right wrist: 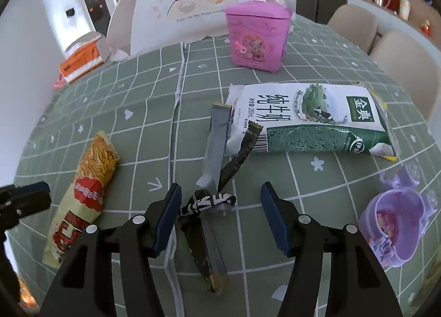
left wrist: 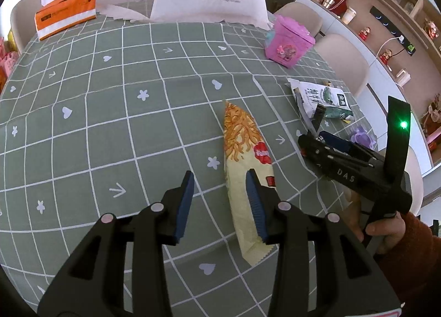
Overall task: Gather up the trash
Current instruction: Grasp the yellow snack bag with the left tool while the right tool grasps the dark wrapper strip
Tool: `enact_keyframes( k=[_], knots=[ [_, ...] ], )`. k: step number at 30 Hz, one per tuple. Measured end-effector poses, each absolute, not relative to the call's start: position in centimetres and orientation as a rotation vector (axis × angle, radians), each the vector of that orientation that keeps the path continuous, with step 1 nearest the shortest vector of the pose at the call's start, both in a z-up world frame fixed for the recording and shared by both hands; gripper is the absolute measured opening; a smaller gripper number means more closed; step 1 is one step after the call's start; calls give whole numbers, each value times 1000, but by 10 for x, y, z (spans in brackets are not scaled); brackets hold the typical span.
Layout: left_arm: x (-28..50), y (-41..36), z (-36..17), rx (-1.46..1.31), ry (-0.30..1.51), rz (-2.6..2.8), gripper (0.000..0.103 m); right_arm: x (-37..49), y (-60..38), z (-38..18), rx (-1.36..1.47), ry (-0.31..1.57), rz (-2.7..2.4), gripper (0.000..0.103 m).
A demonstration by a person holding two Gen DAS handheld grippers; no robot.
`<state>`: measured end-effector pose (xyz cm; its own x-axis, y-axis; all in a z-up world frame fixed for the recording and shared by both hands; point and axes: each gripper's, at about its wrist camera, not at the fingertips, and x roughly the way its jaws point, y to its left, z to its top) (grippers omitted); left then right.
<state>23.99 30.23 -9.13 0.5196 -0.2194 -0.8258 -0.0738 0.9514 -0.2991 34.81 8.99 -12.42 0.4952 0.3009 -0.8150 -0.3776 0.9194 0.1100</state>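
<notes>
A long yellow noodle-snack wrapper (left wrist: 239, 146) lies flat on the green checked tablecloth (left wrist: 110, 124). My left gripper (left wrist: 220, 173) hovers over its near half, open, with the right finger above the wrapper and the pads not touching it. In the right wrist view, my right gripper (right wrist: 222, 187) is open around a bundle of stick wrappers (right wrist: 212, 201), grey and dark ones tied by a black-and-white strip; its pads are clear of them. A flattened white-and-green milk pouch (right wrist: 308, 121) lies just beyond the bundle. The snack wrapper (right wrist: 88, 187) lies to the left.
A pink mini bin (right wrist: 256, 38) stands further back, with a white cartoon food cover (right wrist: 187, 8) and an orange tissue box (left wrist: 66, 14) behind. A purple toy cup (right wrist: 394, 217) sits at the right. Beige chairs (left wrist: 341, 61) line the table's right side. A hand (left wrist: 386, 231) holds the right gripper.
</notes>
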Motion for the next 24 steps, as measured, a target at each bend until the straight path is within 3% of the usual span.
enact_keyframes(
  k=[10,11,12,24],
  knots=[
    [240,307,-90,-323,1022,-85,38,345,97,-127,-178,961,413,56],
    [239,307,-89,-322,1021,-84,38,345,97,-126,-196,965,413,46],
    [239,307,-89,-323,1019,-84,39,346,94,-124,-183,971,428,27],
    [266,276,-92,-279,1044,-103,42,318,32,-58,-29,918,382,27]
  ],
)
